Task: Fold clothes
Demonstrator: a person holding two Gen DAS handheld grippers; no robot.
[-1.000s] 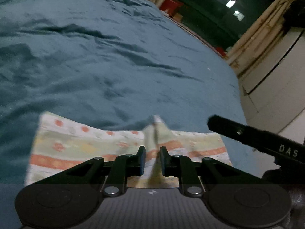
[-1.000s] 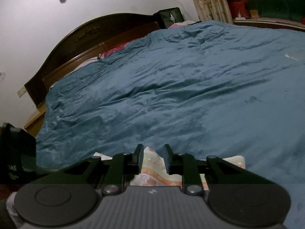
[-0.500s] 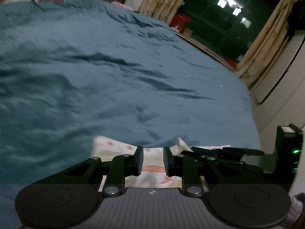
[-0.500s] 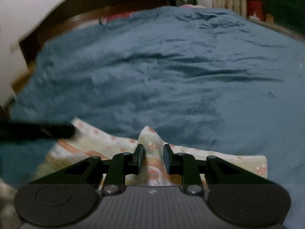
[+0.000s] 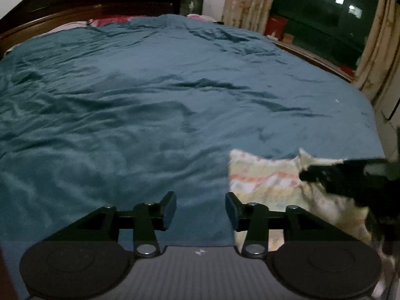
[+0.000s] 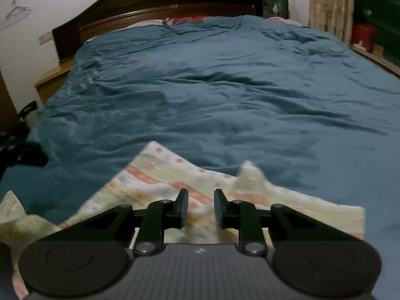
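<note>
A: Left gripper (image 5: 200,208), fingers (image 5: 168,210) spread wide. Nothing between them, only the teal bedspread (image 5: 150,100) under the gap.

B: And the garment?

A: Pale patterned cloth (image 5: 270,182), orange stripes and dots on cream-green. In the left view it lies off to the right of the fingers, flat on the bedspread at the near edge of the bed. One peak of fabric stands up at its far edge.

B: Right side?

A: Right gripper (image 6: 200,208), fingers (image 6: 183,207) parted by a narrow gap, held over the cloth (image 6: 162,177). Fabric shows through the gap; whether the pads touch or pinch it, I cannot tell. The picture is blurred there.

B: Lay of the cloth from that side?

A: Spread across the near part of the bedspread (image 6: 225,87), one corner pointing toward the headboard (image 6: 150,7), a small raised fold just beyond the right finger. A crumpled part trails to the lower left.

B: Anything else in the left view?

A: A dark blurred shape, the right gripper (image 5: 350,180), over the cloth's right end. Curtains (image 5: 247,2) and a dark window behind.
</note>
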